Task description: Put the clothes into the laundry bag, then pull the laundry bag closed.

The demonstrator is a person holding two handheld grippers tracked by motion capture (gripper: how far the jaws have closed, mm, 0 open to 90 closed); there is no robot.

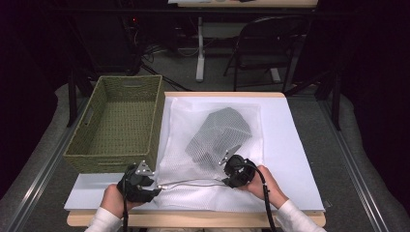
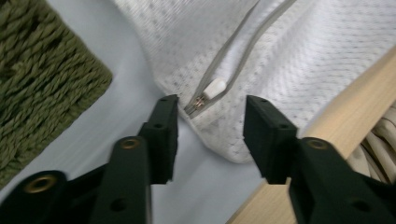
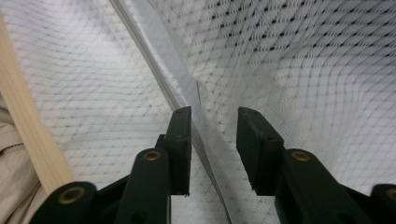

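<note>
- Mesh laundry bag (image 1: 212,145), white and see-through, lies flat on the white sheet (image 1: 295,145) that covers the table, reaching away from both grippers toward the far edge.
- Grey folded garment (image 1: 220,135) shows through the mesh, just beyond the right gripper (image 1: 227,164) and well to the right of the left gripper (image 1: 157,186).
- Zipper (image 1: 193,182) runs along the bag's near edge, stretched between the two grippers.
- Left gripper: in its own view (image 2: 211,112) the jaws stand apart, with the bag's corner and the zipper's end between them. The white zipper pull (image 2: 215,87) lies just ahead of the gap. Neither pad presses on the cloth.
- Right gripper: in its own view (image 3: 214,122) the jaws are parted too, a narrower gap, with the zipper tape (image 3: 184,88) running up from between them. The left pad sits just beside the tape; whether it touches I cannot tell. Nothing is clamped.
- Green woven basket (image 1: 118,123) stands just beyond the left gripper, touching the bag's left edge; its weave fills the left side of the left gripper view (image 2: 42,79).
- Wooden table edge (image 2: 345,116) shows bare to the right of the left gripper's jaws.
</note>
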